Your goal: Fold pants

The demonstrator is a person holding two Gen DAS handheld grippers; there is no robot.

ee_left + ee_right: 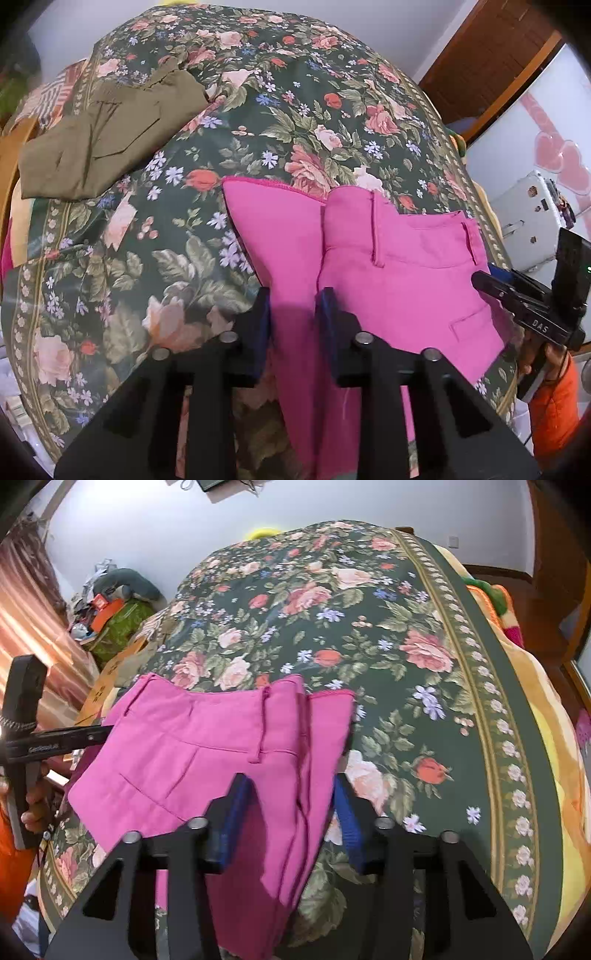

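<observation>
Pink pants (388, 273) – lower legs cut off behind both grippers.

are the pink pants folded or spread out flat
Folded. The pink pants lie doubled on the floral bedspread, with stacked layer edges along one side and a hem beside the waistband.

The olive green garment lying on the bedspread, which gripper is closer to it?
Left. The left gripper sits at the near edge of the pink pants, with the olive garment up-left across the bedspread. The right gripper is on the pants' far side.
</observation>
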